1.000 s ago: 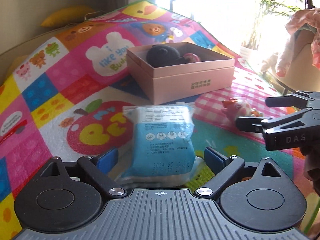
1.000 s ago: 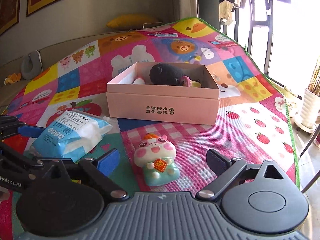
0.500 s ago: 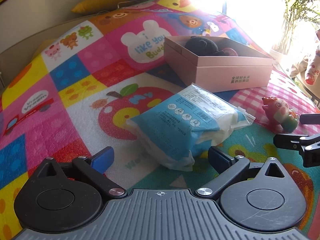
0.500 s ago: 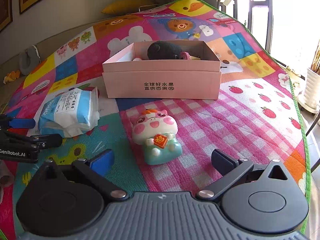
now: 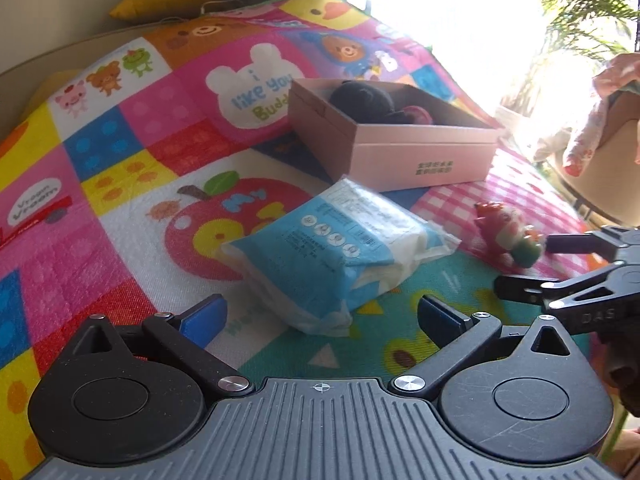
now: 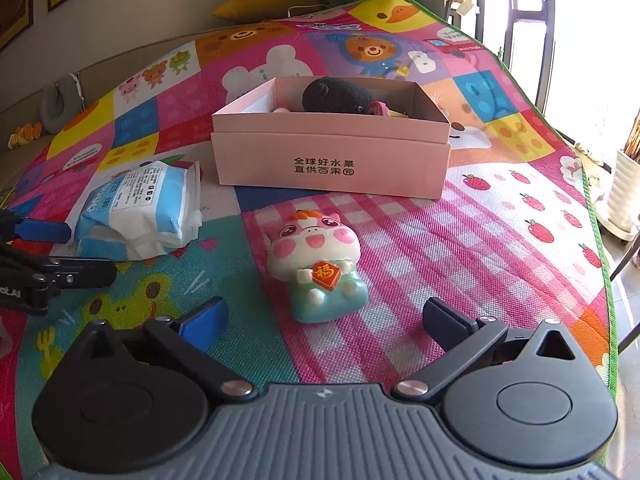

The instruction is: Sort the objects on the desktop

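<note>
A blue and white tissue pack [image 5: 336, 252] lies on the colourful play mat, just ahead of my open, empty left gripper [image 5: 322, 314]; it also shows in the right wrist view [image 6: 136, 212]. A pink pig figurine [image 6: 316, 264] lies on the mat just ahead of my open, empty right gripper [image 6: 324, 316]; it shows in the left wrist view [image 5: 506, 236] too. An open pink box [image 6: 332, 152] stands behind both, holding a black plush toy [image 6: 336, 96] and small items. The box shows in the left wrist view [image 5: 400, 148].
The play mat [image 6: 480, 220] ends at a green edge on the right, with floor and a white planter [image 6: 624, 200] beyond. A yellow cushion [image 6: 264, 4] lies behind the mat. A grey neck pillow [image 6: 60, 100] sits at far left.
My left gripper pulled back off the tissue pack, which it straddled a second ago, and swung left. My right gripper drew back slightly and tilted down. Both stay open.
</note>
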